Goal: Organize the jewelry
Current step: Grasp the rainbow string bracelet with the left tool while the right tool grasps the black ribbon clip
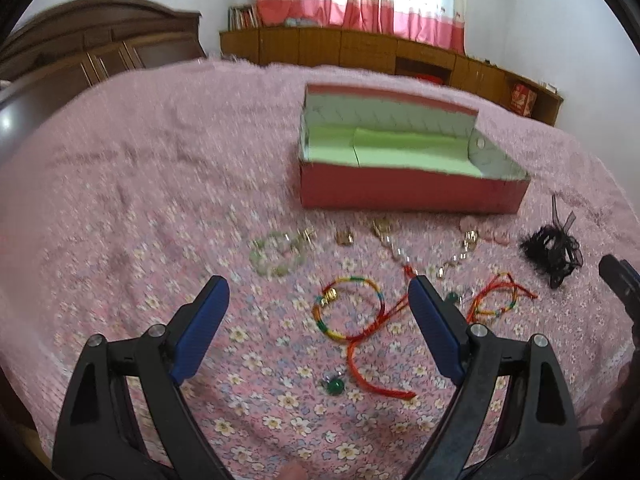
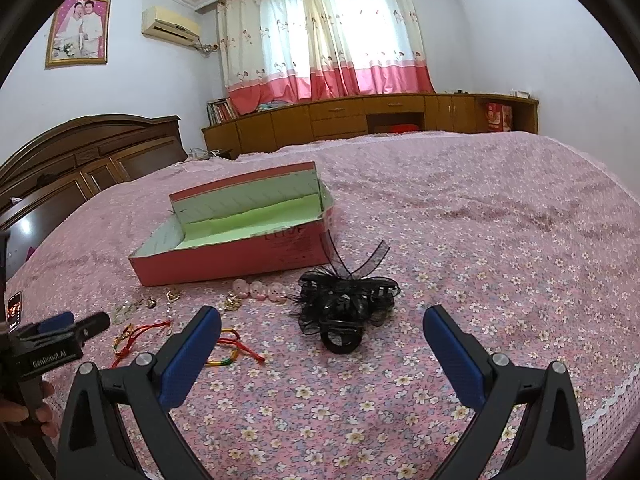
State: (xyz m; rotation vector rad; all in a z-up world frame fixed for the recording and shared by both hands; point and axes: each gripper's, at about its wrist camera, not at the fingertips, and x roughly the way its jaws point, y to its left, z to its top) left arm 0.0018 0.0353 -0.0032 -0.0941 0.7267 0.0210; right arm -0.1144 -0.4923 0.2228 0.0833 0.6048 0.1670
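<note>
An open red box (image 1: 404, 192) with a pale green lining sits on the flowered bedspread; it also shows in the right wrist view (image 2: 240, 256). In front of it lies jewelry: a pale green bead bracelet (image 1: 276, 256), a rainbow cord bracelet (image 1: 352, 312), a second cord bracelet (image 1: 496, 300), a green bead pendant (image 1: 335, 386), a pearl chain (image 1: 396, 248) and a black lace hair clip (image 2: 344, 304). My left gripper (image 1: 318, 294) is open and empty above the rainbow bracelet. My right gripper (image 2: 322, 322) is open and empty, just short of the hair clip.
Pink button-like beads (image 2: 260, 290) and small gold pieces (image 2: 172, 296) lie by the box front. A dark wooden headboard (image 2: 88, 152) is at the left, low wooden cabinets (image 2: 360, 116) beyond the bed. The bed's lace edge (image 2: 612, 396) runs at the right.
</note>
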